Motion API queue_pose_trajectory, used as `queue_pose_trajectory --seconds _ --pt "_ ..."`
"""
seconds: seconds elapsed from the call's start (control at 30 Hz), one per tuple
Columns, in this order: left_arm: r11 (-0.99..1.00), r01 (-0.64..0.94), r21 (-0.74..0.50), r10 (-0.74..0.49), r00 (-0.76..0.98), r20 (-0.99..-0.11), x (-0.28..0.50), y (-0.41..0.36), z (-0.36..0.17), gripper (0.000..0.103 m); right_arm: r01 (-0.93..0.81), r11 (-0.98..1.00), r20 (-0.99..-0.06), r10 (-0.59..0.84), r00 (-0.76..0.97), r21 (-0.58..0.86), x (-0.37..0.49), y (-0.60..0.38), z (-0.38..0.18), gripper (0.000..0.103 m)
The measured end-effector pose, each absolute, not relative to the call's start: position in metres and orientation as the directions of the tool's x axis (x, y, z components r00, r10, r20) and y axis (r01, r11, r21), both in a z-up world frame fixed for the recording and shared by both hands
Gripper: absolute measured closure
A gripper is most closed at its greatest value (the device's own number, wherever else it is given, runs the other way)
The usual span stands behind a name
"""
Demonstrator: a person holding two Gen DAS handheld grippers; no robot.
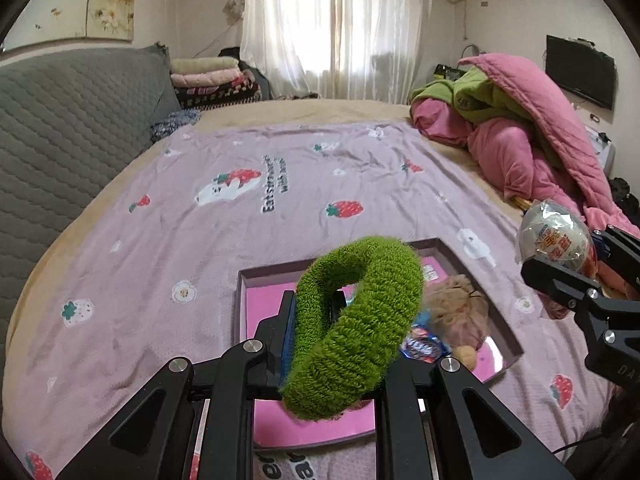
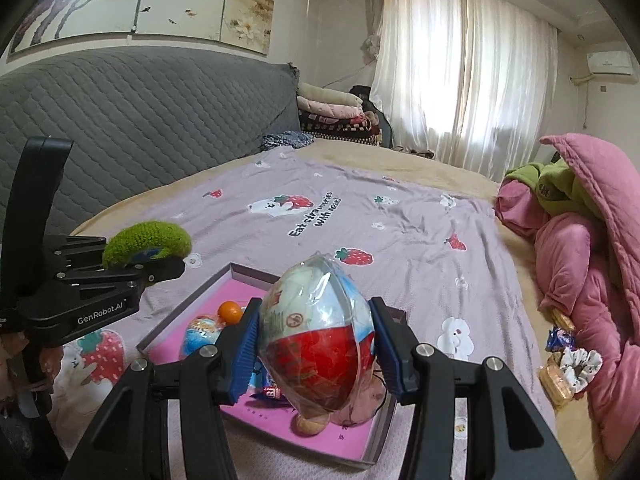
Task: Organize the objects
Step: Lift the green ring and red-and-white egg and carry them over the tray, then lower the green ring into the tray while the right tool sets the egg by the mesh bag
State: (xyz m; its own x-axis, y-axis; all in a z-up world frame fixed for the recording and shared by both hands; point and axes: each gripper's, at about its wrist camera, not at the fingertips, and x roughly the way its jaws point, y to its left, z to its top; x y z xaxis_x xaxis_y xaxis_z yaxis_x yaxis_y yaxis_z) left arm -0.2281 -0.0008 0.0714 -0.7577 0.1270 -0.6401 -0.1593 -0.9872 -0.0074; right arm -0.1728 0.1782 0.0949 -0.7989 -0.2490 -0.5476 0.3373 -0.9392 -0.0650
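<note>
My left gripper (image 1: 314,320) is shut on a fuzzy green scrunchie (image 1: 356,328) and holds it above the shallow pink-lined box (image 1: 248,304) on the bed. It also shows in the right wrist view (image 2: 160,262) with the scrunchie (image 2: 148,240). My right gripper (image 2: 316,344) is shut on a wrapped red-and-white toy egg (image 2: 320,336), held above the box (image 2: 192,300). That egg shows at the right in the left wrist view (image 1: 556,236). The box holds a beige scrunchie (image 1: 460,312), a blue egg (image 2: 200,336), an orange ball (image 2: 230,312) and snack packets.
The bed wears a lilac strawberry-print sheet (image 2: 360,224). Piled pink and green quilts (image 2: 580,248) lie at the right, with snacks and a white scrunchie (image 2: 580,364) beside them. A grey quilted headboard (image 2: 140,128) stands at the left.
</note>
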Motion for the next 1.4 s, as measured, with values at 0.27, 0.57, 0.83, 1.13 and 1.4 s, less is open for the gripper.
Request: queue_pose_trajectory --seconds 0.27,0.57,0.83,1.13,1.4 --pt "-0.991 -0.135 0.000 0.097 -0.715 -0.693 -0.240 -0.022 0.023 0.087 0.313 -0.948 -0.613 -0.218 -0.760 -0.051 -0.193 0.182 0.048 0.051" --pt "-0.991 -0.127 -0.029 0.106 -0.655 -0.748 -0.233 -0.033 -0.032 0.087 0.264 -0.963 -0.677 -0.154 -0.720 -0.062 -0.196 0.201 0.005 0.051" --pt "-0.986 -0.164 -0.036 0.136 -0.648 -0.749 -0.233 -0.018 -0.051 0.087 0.233 -0.970 -0.701 -0.123 -0.703 -0.064 -0.199 0.208 -0.014 0.051" --pt "-0.983 -0.183 -0.019 0.137 -0.657 -0.741 -0.230 -0.004 -0.058 0.086 0.212 -0.976 -0.709 -0.110 -0.697 -0.057 -0.205 0.210 -0.027 0.051" --pt "-0.982 -0.186 -0.022 0.144 -0.673 -0.725 -0.224 -0.004 -0.053 0.083 0.200 -0.977 -0.707 -0.094 -0.701 -0.069 -0.210 0.210 -0.030 0.050"
